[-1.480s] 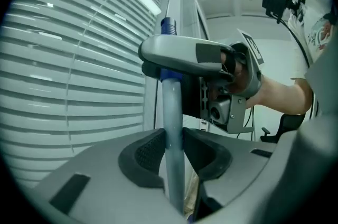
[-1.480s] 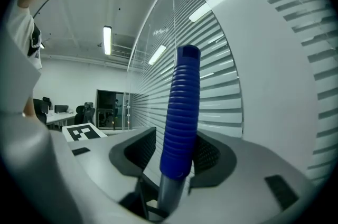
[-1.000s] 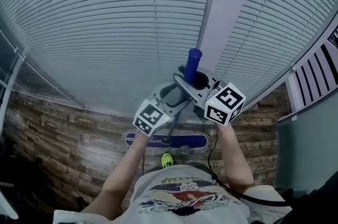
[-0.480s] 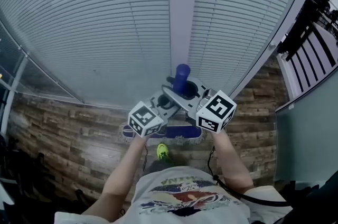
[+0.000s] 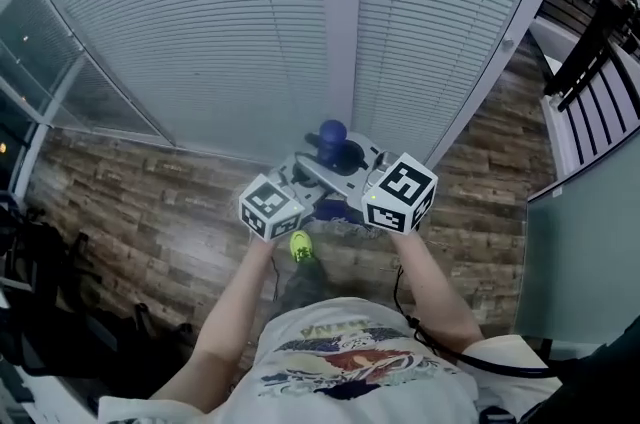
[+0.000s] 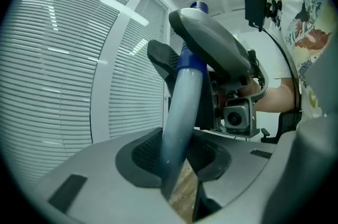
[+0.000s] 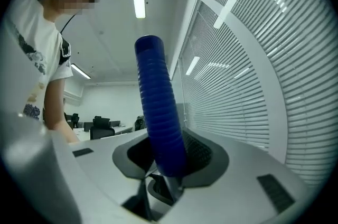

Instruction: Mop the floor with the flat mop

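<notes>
The flat mop's handle stands upright between my two grippers in the head view, its blue grip top (image 5: 332, 133) uppermost. My left gripper (image 5: 306, 180) holds the grey pole (image 6: 182, 112) lower down, the pole lying between its pads (image 6: 142, 157), and its jaws are opening slightly. My right gripper (image 5: 346, 158) is around the ribbed blue grip (image 7: 156, 106), pads touching it, and its jaws are opening slightly too. Only a scrap of the blue mop head (image 5: 337, 211) shows on the floor under the grippers. The rest is hidden.
A glass wall with white blinds (image 5: 200, 32) and a white pillar (image 5: 340, 12) rise just ahead. The wood-pattern floor (image 5: 150, 222) runs left and right. The person's green shoe (image 5: 299, 245) is under the grippers. Dark clutter (image 5: 40, 252) lies at left, a black railing (image 5: 590, 42) and grey partition (image 5: 580, 252) at right.
Both grippers and the handle have shifted across the floor along the blinds. The mop head, in full view before, has slid under the grippers and is mostly hidden. The green shoe has stepped forward.
</notes>
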